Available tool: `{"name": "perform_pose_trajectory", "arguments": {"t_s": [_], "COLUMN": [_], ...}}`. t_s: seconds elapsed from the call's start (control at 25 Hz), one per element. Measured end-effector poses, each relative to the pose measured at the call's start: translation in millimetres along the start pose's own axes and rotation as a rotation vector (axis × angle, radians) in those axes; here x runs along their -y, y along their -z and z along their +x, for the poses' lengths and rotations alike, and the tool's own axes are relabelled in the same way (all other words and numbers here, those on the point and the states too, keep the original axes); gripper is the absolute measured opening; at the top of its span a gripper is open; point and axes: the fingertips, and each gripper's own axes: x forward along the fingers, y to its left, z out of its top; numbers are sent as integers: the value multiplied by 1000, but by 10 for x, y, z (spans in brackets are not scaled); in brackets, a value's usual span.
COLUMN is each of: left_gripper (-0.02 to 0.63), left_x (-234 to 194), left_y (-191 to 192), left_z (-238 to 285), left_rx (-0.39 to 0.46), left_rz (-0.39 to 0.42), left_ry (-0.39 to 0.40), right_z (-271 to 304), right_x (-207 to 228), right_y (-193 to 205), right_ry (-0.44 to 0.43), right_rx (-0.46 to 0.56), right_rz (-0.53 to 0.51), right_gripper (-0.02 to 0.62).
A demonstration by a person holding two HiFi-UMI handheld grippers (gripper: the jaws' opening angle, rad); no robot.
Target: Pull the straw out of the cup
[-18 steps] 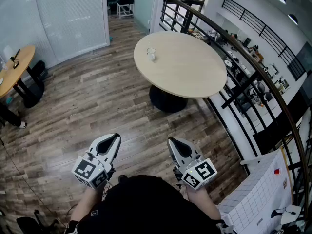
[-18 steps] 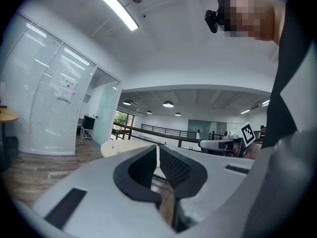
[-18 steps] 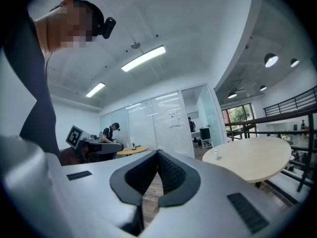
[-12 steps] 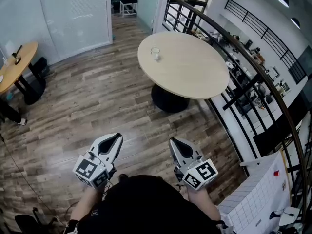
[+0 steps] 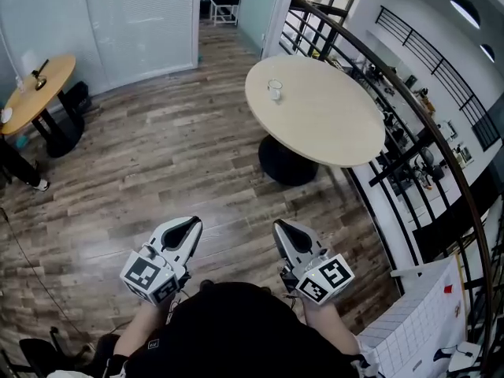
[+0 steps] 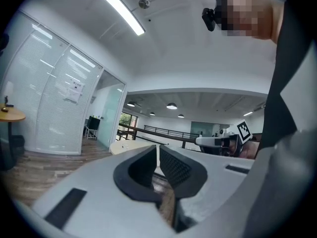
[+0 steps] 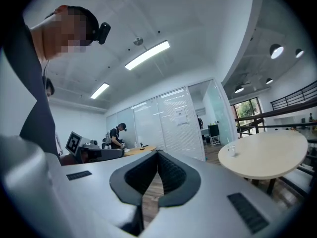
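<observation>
Well beyond right gripper (image 5: 282,231), cup (image 5: 274,90).

This is looking like an office. Glass partitions (image 5: 118,22) with blinds are running behind the round surface (image 5: 315,113), a black railing (image 5: 409,116) is curving along its right, wood flooring (image 5: 157,164) is lying beneath it, and a smaller table (image 5: 35,93) is standing far to its left. Strip lights (image 6: 123,11) are glowing overhead.

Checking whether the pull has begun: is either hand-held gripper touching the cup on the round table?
No, the left hand-held gripper and right hand-held gripper sit near the person's body, far from the cup.
</observation>
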Motion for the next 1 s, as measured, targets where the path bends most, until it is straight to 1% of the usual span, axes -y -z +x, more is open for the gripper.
{"name": "perform_pose_trajectory", "arguments": {"t_s": [0.2, 0.28, 0.36, 0.52, 0.64, 0.8, 1.0], "left_gripper": [25, 25, 25, 25, 25, 25, 25], "left_x": [-321, -415, -437, -520, -556, -524, -690], "left_y": [90, 119, 128, 254, 262, 115, -38], "left_z": [-376, -416, -363, -156, 35, 362, 862], "left_rx": [-12, -23, -23, -24, -41, -54, -50], "left_rz": [-13, -32, -39, -39, -35, -25, -13], "left_ry": [-30, -46, -38, -5, -16, -30, -34], "right_z": [250, 292, 307, 384, 443, 540, 772], "right_x": [-306, -315, -255, -83, 107, 444, 947], "right_y": [126, 135, 123, 227, 332, 221, 19], "right_ry": [-21, -14, -3, 12, 19, -4, -23], "right_rx": [-35, -41, -49, -54, -51, -43, -25], "right_rz": [-31, -28, -19, 8, 38, 63, 68], "right_gripper": [23, 23, 23, 23, 23, 23, 23]}}
